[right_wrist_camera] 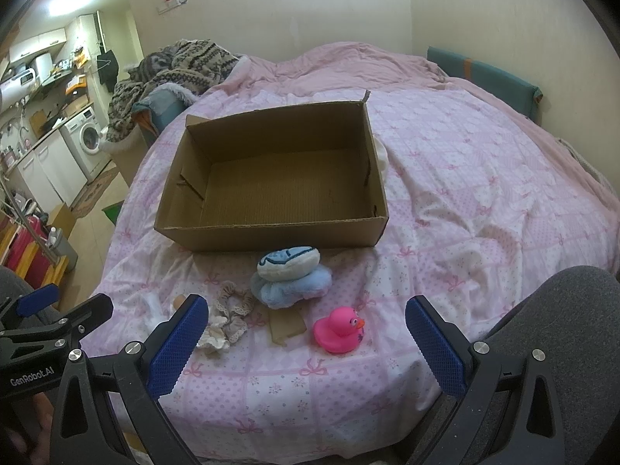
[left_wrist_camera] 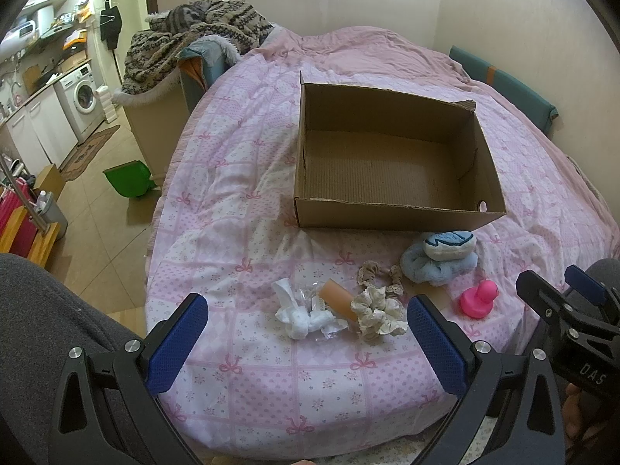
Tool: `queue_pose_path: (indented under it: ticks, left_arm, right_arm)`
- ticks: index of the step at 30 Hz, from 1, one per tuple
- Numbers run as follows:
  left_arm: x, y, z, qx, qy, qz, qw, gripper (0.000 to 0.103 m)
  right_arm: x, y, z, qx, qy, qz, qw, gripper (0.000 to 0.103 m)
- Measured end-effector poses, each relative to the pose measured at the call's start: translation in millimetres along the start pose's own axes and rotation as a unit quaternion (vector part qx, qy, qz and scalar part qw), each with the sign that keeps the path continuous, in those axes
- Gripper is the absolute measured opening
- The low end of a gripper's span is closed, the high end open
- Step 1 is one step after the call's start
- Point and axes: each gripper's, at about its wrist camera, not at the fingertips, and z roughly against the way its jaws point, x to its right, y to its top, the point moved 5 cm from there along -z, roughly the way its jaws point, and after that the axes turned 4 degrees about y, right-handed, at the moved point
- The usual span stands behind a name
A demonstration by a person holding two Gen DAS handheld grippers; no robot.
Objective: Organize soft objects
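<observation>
An open empty cardboard box [left_wrist_camera: 391, 155] [right_wrist_camera: 271, 178] sits on the pink bed. In front of it lie a blue plush toy [left_wrist_camera: 441, 255] [right_wrist_camera: 290, 275], a pink rubber duck [left_wrist_camera: 478, 297] [right_wrist_camera: 339, 329], a cream scrunchie [left_wrist_camera: 378, 312] [right_wrist_camera: 215, 339], a beige lace scrunchie [left_wrist_camera: 372, 271] [right_wrist_camera: 232, 306], a white crumpled cloth [left_wrist_camera: 298, 314] and an orange tube [left_wrist_camera: 341, 298]. My left gripper [left_wrist_camera: 306, 337] is open and empty, just short of the cloth and scrunchie. My right gripper [right_wrist_camera: 306, 341] is open and empty, near the duck.
The pink patterned bedspread [left_wrist_camera: 252, 201] [right_wrist_camera: 465, 193] covers the bed. A patterned blanket pile [left_wrist_camera: 193, 38] lies at the far left corner. A green bin [left_wrist_camera: 130, 182] stands on the floor left of the bed. A brown card piece [right_wrist_camera: 286, 325] lies beside the duck.
</observation>
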Motion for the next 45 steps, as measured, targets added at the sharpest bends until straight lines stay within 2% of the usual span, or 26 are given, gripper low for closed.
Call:
queue_pose_path:
  ticks: [14,17,22,31,34,35,37,39,45]
  left_arm:
    - [0.1,0.1,0.2,-0.001,0.003,-0.001,1.0,0.103]
    - [3.2,7.0,8.2,0.007,-0.01,-0.01,0.9999,0.103]
    - [2.6,24.1,19.6,0.009,-0.012,-0.013,0.9998,0.103]
    - [1.2,63.7,2.4,-0.002,0.004,-0.02,0.9998,0.103]
    - [-1.9,71.4,-13.9,-0.024,0.012,-0.022,0.9994,0.103]
    - [-3.1,73.1,-20.5,-0.034,0.013,-0.022,0.9991,0.103]
    - [-6.4,74.6,-36.3,-0.055,0.016,-0.02,0.9982,0.103]
    - [-11.2,71.5,-52.8,-0.076,0.03,-0.018,0.9965,0.103]
    - [-28.1,51.7,-88.3,-0.119,0.034,0.001,0.9923,0.103]
  right_arm:
    - [-0.1,-0.1,0.2,0.0,0.001,-0.001,1.0,0.103]
    - [1.9,2.1,1.6,-0.001,0.002,-0.004,1.0,0.103]
    - [5.0,6.2,1.0,-0.007,0.015,-0.023,1.0,0.103]
    - [21.6,52.4,-1.1,-0.021,0.029,-0.043,0.998,0.103]
    - [31.8,58.8,-15.5,-0.057,0.04,-0.055,0.996,0.103]
    - [36.1,57.8,-24.4,-0.081,0.046,-0.065,0.993,0.103]
    - [42.5,50.6,-47.0,-0.148,0.078,-0.09,0.982,0.103]
    - [45.4,41.5,-62.8,-0.191,0.112,-0.116,0.968,0.103]
    - [54.5,7.2,-102.3,-0.267,0.079,-0.138,0.95,0.103]
